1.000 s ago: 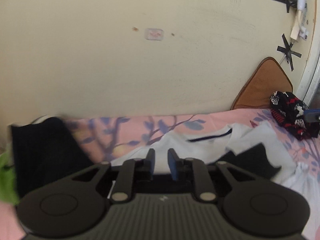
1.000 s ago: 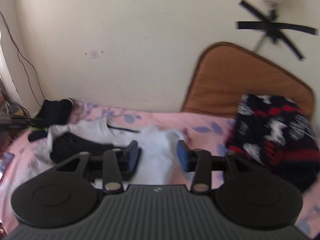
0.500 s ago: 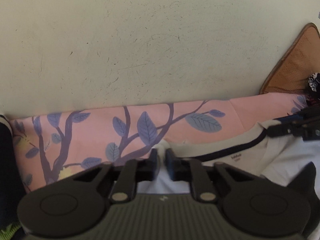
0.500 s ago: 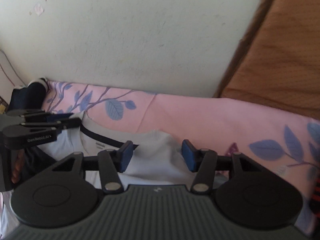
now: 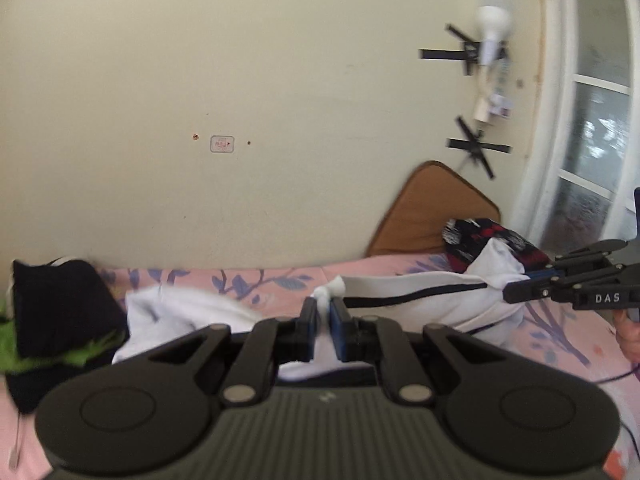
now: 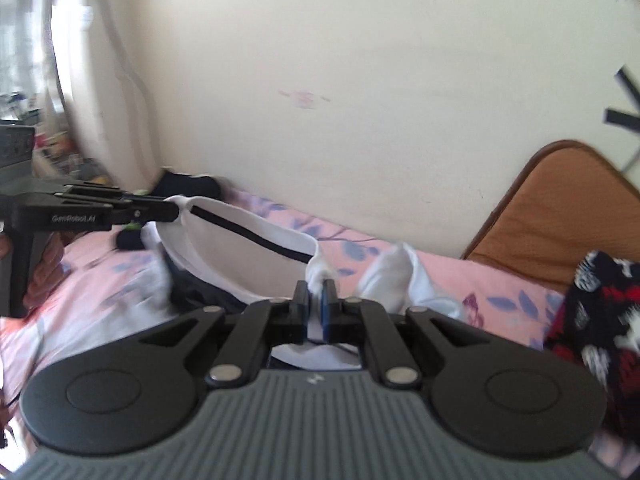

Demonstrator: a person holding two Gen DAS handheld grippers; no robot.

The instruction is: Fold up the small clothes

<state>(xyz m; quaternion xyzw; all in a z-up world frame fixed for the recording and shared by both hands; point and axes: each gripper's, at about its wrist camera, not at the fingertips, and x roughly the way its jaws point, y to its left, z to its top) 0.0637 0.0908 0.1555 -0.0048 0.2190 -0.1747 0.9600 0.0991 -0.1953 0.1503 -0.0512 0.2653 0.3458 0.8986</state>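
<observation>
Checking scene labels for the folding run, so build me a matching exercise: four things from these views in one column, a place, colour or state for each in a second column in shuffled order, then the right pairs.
Things:
1. white T-shirt
2. brown cushion
3. light bulb
4. black, red and white patterned garment

Places or states:
A. fixed to the wall with black tape
B. leaning against the wall at the back of the bed
C. pinched near its dark-trimmed collar by the left gripper and right gripper
D. bunched on the pink bedsheet in front of the cushion

Pairs: 1-C, 2-B, 3-A, 4-D
</observation>
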